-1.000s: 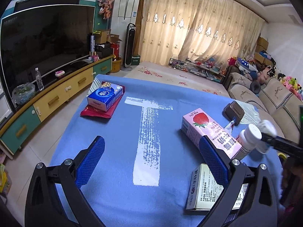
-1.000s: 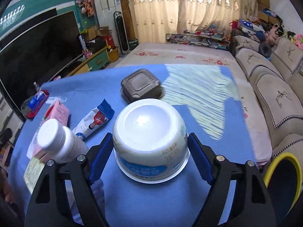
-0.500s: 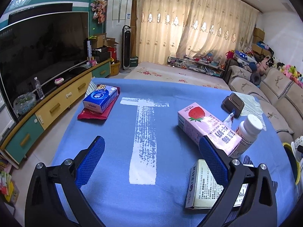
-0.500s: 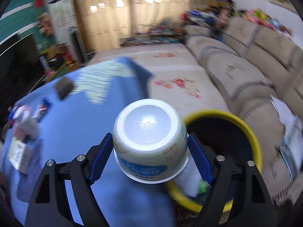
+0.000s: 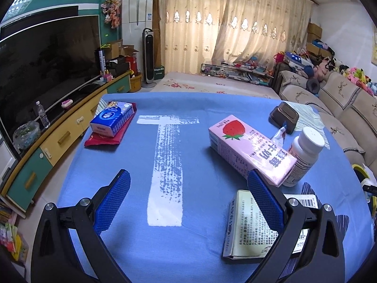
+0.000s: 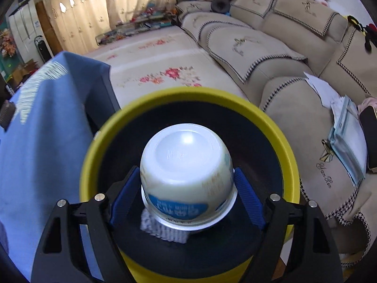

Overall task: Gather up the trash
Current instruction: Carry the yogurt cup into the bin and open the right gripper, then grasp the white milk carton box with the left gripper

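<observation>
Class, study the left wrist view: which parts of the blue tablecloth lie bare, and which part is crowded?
Bare: the cloth around the white T mark, between the tissue pack and the strawberry milk carton, and the far edge. Crowded: the right side, where carton, white pill bottle and medicine box cluster.

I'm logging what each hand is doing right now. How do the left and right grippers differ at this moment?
The left gripper is open and holds nothing; the right gripper is shut on the white cup. The left gripper is over the blue table, near the pink strawberry carton; the right gripper is over the mouth of the yellow bin. Both have black frames and blue textured pads.
</observation>
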The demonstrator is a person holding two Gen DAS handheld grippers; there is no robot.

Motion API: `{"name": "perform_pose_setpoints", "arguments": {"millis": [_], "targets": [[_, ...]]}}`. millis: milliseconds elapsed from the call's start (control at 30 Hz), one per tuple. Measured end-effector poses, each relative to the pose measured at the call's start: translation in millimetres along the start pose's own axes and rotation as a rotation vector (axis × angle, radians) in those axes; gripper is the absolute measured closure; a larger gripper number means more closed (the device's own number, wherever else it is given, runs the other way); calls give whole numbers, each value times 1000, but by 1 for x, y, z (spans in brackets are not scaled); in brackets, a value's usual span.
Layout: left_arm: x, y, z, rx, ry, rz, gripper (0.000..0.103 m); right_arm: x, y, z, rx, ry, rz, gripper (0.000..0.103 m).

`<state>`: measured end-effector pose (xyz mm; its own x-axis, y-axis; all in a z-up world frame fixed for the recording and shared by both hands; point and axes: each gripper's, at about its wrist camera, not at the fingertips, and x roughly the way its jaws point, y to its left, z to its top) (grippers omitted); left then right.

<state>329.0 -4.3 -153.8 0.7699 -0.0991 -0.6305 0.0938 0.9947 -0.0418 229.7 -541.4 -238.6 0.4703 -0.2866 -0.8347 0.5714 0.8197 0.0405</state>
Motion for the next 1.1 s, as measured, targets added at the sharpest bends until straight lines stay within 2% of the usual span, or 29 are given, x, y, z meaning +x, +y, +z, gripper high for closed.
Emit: {"name": "perform_pose_setpoints", "arguments": {"millis": [100, 200, 333, 367, 467, 600, 700, 800, 900, 967, 1033, 1100], "targets": [[-1, -3, 0, 5, 5, -36, 5, -4, -1, -5, 7, -11, 10, 20], [-3, -8, 1, 5, 25, -103, 5, -15, -1, -9, -3, -28, 9, 20], [-21, -27, -2, 62, 61, -243, 5, -33, 0, -12, -23, -58, 11, 19], [-24, -31, -5, 82, 66, -258, 5, -36, 1, -12, -28, -62, 13, 19], [-25, -44, -14, 140, 113, -298, 5, -46, 3, -12, -44, -80, 28, 19], [-13, -43, -22, 134, 184, -305, 5, -53, 9, -13, -63, -93, 45, 18], [-6, -42, -28, 93, 248, -410, 5, -56, 16, -16, -83, -96, 55, 18], [-7, -50, -35, 108, 278, -457, 5, -57, 20, -17, -92, -94, 69, 18], [-17, -66, -46, 140, 299, -496, 5, -57, 22, -18, -94, -95, 81, 18], [-29, -87, -59, 176, 336, -568, 5, -57, 22, -20, -96, -93, 88, 18], [-40, -113, -73, 238, 373, -638, 5, -56, 23, -20, -97, -91, 97, 18], [-54, -138, -85, 315, 379, -665, 5, -56, 23, -21, -101, -88, 105, 18]]}}
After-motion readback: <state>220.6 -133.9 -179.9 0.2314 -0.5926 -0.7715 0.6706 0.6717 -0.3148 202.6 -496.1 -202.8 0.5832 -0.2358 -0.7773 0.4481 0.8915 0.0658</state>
